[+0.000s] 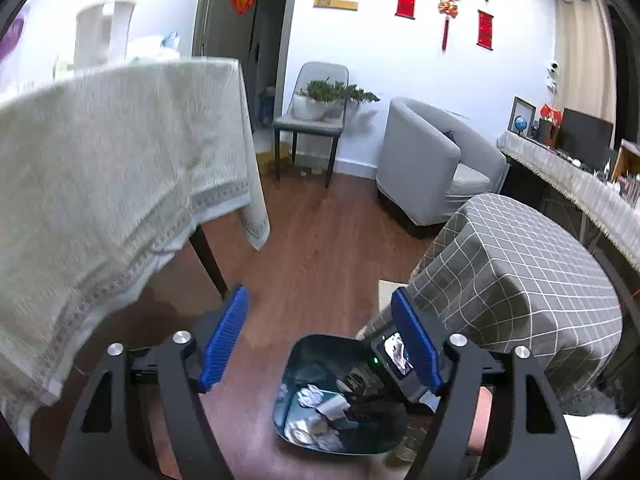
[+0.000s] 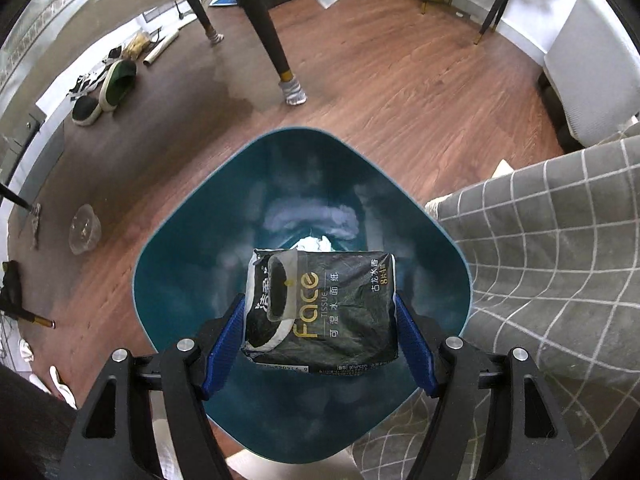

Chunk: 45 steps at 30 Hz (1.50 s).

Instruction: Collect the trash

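Observation:
My right gripper point(image 2: 320, 300) points down and is shut on a black tissue pack point(image 2: 324, 308) printed "Face", its blue pads pressing on both ends. The pack hangs over the mouth of a teal bin point(image 2: 180, 248), and crumpled white paper point(image 2: 314, 244) shows deep inside. In the left wrist view the same bin point(image 1: 304, 348) stands on the wooden floor holding several crumpled papers point(image 1: 312, 396). The right gripper's body with its small screen point(image 1: 396, 354) reaches over the bin's right side. My left gripper point(image 1: 320, 294) is open and empty, above and to the left of the bin.
A table under a white cloth point(image 1: 100, 160) fills the left; its dark legs point(image 2: 272, 40) stand beyond the bin. A grey checked cloth point(image 1: 520, 280) point(image 2: 560, 260) covers something right beside the bin. An armchair point(image 1: 420, 160), shoes point(image 2: 116, 80) and a clear cup point(image 2: 85, 230) sit further off.

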Available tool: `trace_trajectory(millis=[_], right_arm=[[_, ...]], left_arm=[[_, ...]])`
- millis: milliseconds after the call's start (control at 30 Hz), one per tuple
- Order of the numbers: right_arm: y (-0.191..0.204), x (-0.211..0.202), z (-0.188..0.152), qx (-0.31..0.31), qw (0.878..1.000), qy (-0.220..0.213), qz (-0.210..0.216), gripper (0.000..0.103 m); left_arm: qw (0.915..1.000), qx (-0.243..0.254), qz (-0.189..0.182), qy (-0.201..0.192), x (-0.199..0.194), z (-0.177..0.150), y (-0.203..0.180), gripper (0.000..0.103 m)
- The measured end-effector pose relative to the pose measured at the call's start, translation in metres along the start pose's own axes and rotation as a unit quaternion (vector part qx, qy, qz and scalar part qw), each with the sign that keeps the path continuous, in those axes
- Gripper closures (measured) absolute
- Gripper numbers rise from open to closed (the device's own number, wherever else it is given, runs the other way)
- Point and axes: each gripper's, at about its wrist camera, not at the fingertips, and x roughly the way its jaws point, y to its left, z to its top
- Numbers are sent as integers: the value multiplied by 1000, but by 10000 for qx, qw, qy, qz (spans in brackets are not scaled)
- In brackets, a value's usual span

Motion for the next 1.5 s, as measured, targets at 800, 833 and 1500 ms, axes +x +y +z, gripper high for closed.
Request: trace_trajectory(millis=[800, 833, 1500], right_arm=[[-11, -114, -8, -202, 9923, -1210, -154, 16], [-11, -123, -9, -207, 9909, -1314, -184, 14], [-58, -330, -138, 807, 9209, -3629, -1173, 4]], left_arm=[[9971, 417, 5, -634, -67, 26, -48, 4], [9970, 416, 48, -656, -71, 25, -49, 4], [9942, 509, 410, -850, -105, -11, -80, 3]])
